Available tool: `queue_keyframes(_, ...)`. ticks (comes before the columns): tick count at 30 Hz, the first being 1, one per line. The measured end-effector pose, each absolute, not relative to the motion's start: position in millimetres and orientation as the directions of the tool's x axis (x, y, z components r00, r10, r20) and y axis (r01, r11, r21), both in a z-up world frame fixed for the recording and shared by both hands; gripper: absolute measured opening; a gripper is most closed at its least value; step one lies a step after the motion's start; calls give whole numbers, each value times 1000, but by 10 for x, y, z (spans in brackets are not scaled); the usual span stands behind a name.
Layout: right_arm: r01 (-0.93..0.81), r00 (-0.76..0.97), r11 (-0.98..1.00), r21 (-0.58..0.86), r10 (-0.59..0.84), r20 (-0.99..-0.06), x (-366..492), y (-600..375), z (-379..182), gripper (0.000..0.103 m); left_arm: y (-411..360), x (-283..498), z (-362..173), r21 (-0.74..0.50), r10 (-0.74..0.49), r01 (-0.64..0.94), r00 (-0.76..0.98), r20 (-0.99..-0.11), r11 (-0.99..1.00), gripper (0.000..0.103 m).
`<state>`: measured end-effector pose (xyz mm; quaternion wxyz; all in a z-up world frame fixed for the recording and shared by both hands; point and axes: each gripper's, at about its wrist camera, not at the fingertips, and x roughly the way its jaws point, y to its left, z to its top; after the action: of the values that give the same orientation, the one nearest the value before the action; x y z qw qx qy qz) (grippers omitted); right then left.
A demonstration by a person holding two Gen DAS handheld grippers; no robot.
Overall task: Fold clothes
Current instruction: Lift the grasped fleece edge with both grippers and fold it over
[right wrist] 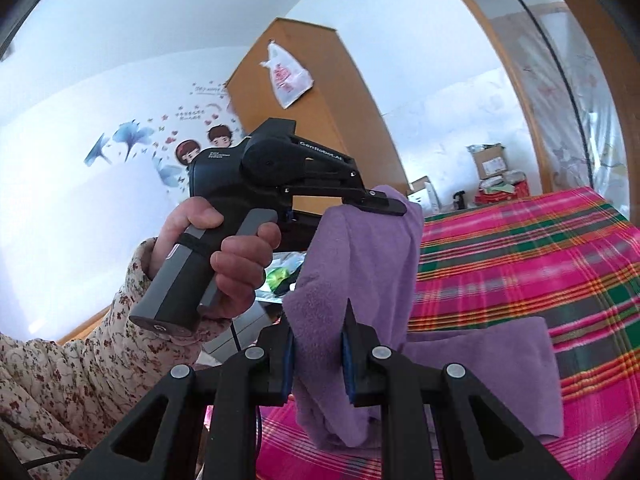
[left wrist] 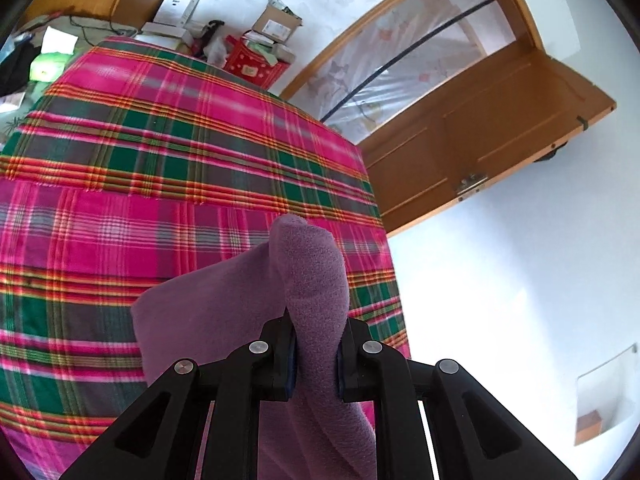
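A purple fleece cloth [left wrist: 308, 280] is bunched between the pads of my left gripper [left wrist: 316, 364], which is shut on it, and hangs down over the plaid bedspread [left wrist: 160, 160]. In the right wrist view the same purple cloth [right wrist: 360, 264] stretches from my right gripper [right wrist: 318, 360], shut on one edge, up to the left gripper [right wrist: 380, 204], held in a person's hand [right wrist: 236, 256] and clamped on another edge. A lower part of the cloth [right wrist: 500, 364] lies on the bed.
The pink and green plaid bed [right wrist: 540, 248] fills the middle. Cardboard boxes [left wrist: 276, 24] and a red bag [left wrist: 252, 64] stand past its far edge. An open wooden door [left wrist: 480, 132] is to the right, a wardrobe [right wrist: 304, 92] behind.
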<state>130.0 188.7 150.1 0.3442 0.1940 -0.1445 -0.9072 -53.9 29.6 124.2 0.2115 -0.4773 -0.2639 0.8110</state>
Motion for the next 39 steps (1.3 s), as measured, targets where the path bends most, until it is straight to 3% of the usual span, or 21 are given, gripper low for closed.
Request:
queue_keyframes(31,254,-751,-802,541,-515,-412,835,3024,651,20,1438,-1363,116,-555,550,-38,-196,-811,-831,14)
queue_keyframes(39,218,-742,-797,564,-511,-435,768,3123,494,20,1480,-1438,21,-558,552,-23,-182,-813,-830,23)
